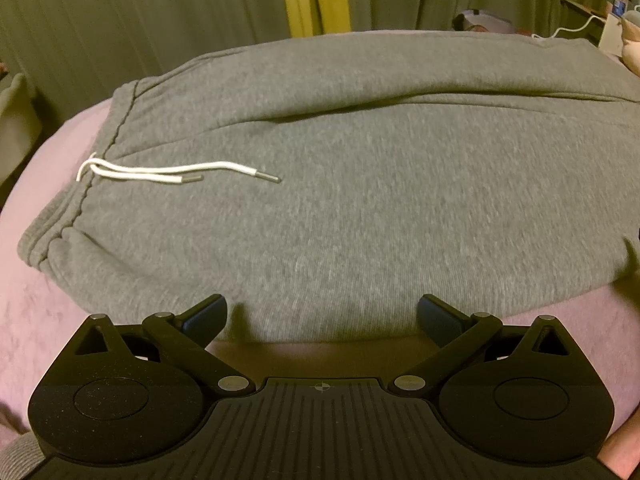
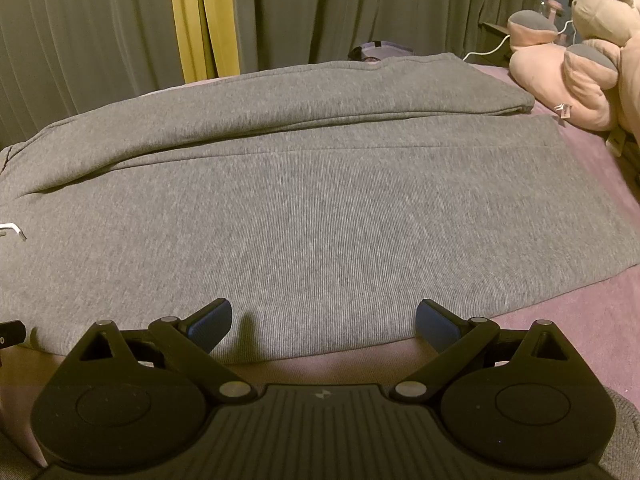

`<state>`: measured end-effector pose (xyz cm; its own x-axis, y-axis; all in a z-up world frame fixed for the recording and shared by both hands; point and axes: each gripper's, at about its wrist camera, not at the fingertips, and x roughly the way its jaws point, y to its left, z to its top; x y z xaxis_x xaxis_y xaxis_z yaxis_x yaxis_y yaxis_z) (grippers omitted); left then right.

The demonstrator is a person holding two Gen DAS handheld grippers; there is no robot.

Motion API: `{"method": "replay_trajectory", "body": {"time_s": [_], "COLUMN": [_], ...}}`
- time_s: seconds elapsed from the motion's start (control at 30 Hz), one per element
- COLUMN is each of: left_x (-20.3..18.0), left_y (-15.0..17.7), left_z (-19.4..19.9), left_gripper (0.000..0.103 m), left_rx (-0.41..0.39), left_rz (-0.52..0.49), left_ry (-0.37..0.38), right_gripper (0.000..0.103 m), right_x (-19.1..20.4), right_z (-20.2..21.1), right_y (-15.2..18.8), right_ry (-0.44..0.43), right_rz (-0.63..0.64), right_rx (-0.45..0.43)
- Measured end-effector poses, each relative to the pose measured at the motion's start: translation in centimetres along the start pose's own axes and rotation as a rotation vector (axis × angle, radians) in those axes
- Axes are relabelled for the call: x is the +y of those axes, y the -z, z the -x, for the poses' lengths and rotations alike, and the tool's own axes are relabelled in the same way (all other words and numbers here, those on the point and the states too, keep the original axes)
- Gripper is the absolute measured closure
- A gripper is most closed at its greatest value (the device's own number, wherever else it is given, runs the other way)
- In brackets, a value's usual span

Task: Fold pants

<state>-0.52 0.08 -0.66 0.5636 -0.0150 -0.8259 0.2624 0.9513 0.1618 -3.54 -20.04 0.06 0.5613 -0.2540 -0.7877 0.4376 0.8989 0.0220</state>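
Grey sweatpants (image 1: 340, 184) lie spread flat on a pink bed cover (image 1: 52, 168), waistband to the left, legs running to the right. A white drawstring (image 1: 160, 172) with metal tips lies on the fabric near the waistband. My left gripper (image 1: 322, 316) is open and empty at the near edge of the pants, by the waist end. In the right wrist view the pants (image 2: 320, 200) fill the frame, one leg lying partly over the other. My right gripper (image 2: 324, 320) is open and empty at the near edge of the leg section.
Grey curtains (image 2: 360, 8) with a yellow strip (image 2: 204, 16) hang behind the bed. A pink plush toy (image 2: 580, 60) sits at the far right on the bed. A white cable (image 2: 492, 46) and a bottle (image 2: 544, 2) are behind it.
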Motion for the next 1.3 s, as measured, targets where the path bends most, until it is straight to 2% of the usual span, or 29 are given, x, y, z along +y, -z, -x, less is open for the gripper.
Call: {"method": "replay_trajectory", "body": {"time_s": [1.3], "left_x": [-0.44], "left_y": [-0.32], "left_z": [0.00], "left_gripper": [0.000], "left_rx": [0.023], "left_rz": [-0.008], "left_ry": [0.007], "right_gripper": [0.004], "right_x": [-0.09], "right_z": [-0.08], "right_y": [0.22], "right_ry": [0.005], "right_rz": [-0.001], "right_rx": [0.001]}}
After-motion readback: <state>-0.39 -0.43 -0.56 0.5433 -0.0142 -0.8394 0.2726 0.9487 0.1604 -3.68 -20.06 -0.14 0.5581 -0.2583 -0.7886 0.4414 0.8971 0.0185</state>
